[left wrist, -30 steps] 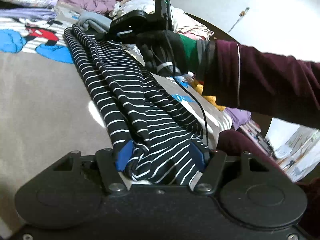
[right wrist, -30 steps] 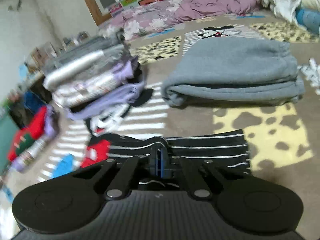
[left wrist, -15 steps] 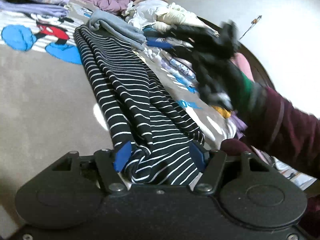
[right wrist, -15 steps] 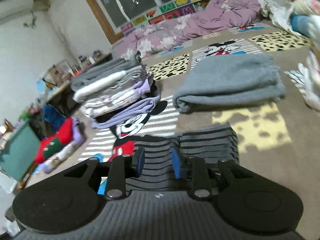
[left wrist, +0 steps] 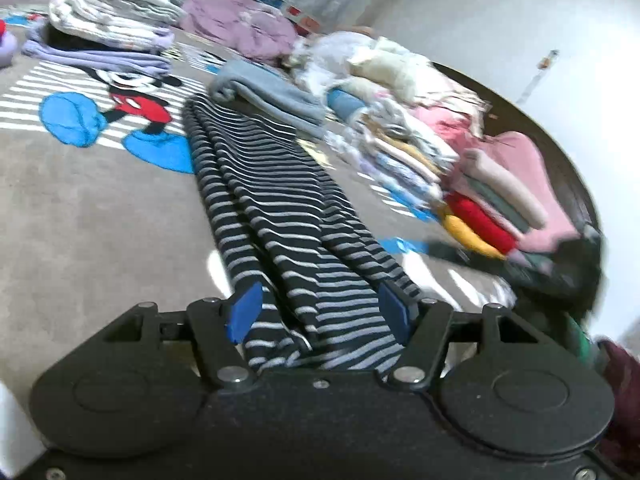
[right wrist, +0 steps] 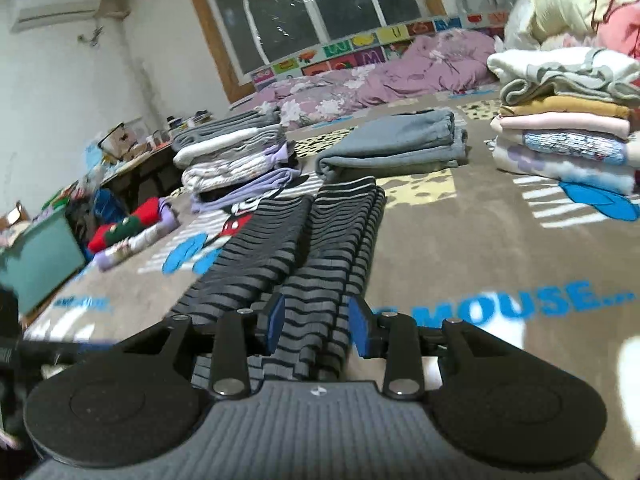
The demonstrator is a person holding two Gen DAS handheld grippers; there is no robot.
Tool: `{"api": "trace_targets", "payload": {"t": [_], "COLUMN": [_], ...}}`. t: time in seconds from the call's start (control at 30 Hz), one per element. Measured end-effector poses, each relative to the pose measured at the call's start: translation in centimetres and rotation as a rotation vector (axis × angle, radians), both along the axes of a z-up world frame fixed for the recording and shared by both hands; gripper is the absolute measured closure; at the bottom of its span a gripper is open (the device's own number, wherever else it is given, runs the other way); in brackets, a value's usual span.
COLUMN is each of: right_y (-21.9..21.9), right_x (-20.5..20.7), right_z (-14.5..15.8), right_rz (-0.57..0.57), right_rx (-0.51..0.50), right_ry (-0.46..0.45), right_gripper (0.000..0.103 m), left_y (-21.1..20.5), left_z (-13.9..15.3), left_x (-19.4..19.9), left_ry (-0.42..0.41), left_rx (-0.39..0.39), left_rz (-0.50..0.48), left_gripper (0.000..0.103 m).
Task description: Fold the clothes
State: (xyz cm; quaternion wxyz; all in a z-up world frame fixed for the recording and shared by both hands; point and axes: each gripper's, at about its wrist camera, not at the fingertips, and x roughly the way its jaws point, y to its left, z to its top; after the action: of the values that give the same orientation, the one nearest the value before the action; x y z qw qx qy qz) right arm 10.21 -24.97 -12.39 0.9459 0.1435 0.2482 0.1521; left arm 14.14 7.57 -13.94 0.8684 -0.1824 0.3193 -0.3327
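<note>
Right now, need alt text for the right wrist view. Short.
The right gripper, jaws open, straddles the near end of a long black-and-white striped garment laid lengthwise on a cartoon-print blanket. Beyond it lie a folded grey garment and stacks of folded clothes on both sides, under a dark window.

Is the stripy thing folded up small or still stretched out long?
Stretched out long. The striped garment lies in a narrow, lengthwise-folded strip across the blanket, reaching the folded grey garment. No crosswise fold shows.
</note>
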Motion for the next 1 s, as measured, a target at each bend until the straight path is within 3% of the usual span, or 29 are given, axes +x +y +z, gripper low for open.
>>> {"api": "trace_targets", "payload": {"t": [0.1,0.27,0.43,0.5,0.63,0.77,0.9,1.0], "right_y": [0.3,0.5,0.0,-0.5,-1.3,-0.4,0.6,1.3], "right_x": [-2.8,-5.4,-6.5,-6.8,-7.0,-7.0,-7.2,-7.5], "right_z": [-1.2,-3.1,-3.2,-3.5,-4.3,-4.5,-4.0,-3.5], "right_rz": [-0.005,0.036,0.04,0.027,0.001,0.016,0.048,0.078], "right_rx": [-0.005,-0.009,0.002,0.015,0.022,-0.059,-0.184,-0.301], "right_ry": [-0.032,0.023,0.01,0.012,0.033,0.027,-0.017,-0.052], "right_gripper": [0.066,0.066,0.062,0.061,0.061,0.061,0.061,0.061], "left_y": [-0.1,0.7,0.2,-0.2,-0.2,-0.4,-0.3,-0.1], "left_z": [-0.2,-1.4,-1.1,-1.0,-1.2,-0.7,1.0,1.9], "left_x": [1.0,3.7,4.5,4.6,4.5,4.0,2.1,0.1], "left_ry": [0.041,0.161,0.166,0.155,0.13,0.085,-0.008,-0.099], "left_rx": [-0.032,-0.1,-0.081,-0.026,0.046,0.06,0.125,0.24], "left_rz": [0.063,0.165,0.185,0.2,0.228,0.218,0.182,0.147], "left_gripper": [0.047,0.06,0.07,0.099,0.099,0.098,0.064,0.061]}}
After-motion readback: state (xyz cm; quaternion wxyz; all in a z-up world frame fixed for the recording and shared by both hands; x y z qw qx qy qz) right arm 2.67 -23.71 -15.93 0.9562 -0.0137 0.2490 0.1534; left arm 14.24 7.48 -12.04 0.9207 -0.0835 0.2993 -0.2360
